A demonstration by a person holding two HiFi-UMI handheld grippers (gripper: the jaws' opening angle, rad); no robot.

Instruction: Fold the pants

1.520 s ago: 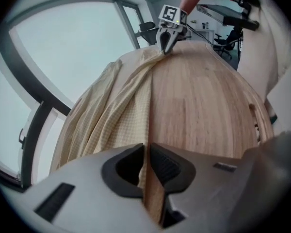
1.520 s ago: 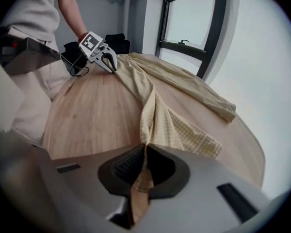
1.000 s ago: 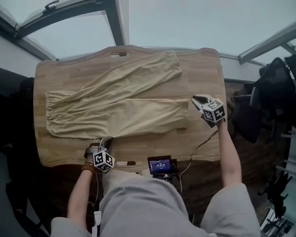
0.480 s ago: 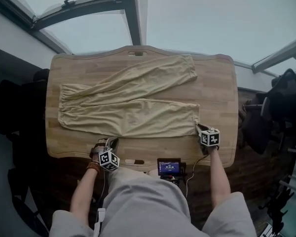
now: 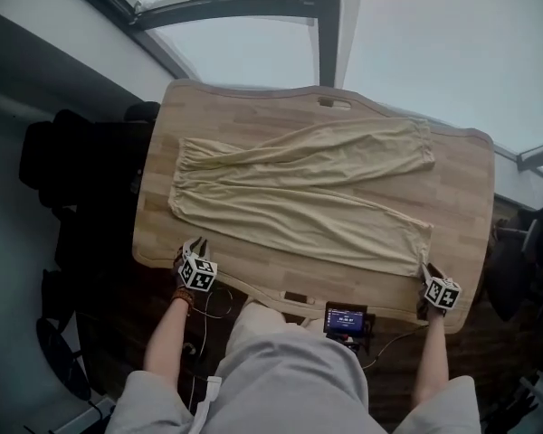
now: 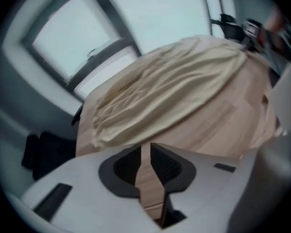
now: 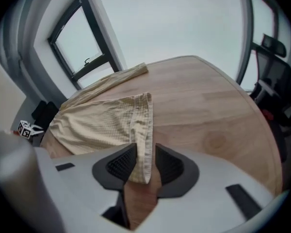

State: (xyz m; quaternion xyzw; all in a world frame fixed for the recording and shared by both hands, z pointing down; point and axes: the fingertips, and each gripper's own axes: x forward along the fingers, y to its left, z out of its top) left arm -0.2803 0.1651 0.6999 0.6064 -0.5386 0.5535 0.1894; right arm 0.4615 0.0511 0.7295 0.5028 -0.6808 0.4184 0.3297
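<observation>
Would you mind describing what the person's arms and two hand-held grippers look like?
Both the left hand-held gripper and the right hand-held gripper have pale grey bodies with dark ribbed pads and carry a white cube printed with black square markers. The forearms are bare below short grey sleeves; a brownish band circles the left wrist.

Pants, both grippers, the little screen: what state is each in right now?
pants: unfolded, flat on table, legs splayed.
left gripper: just opening, narrow gap, empty.
right gripper: just closing, near-leg hem between jaws, not yet pinched.
screen: lit.
</observation>
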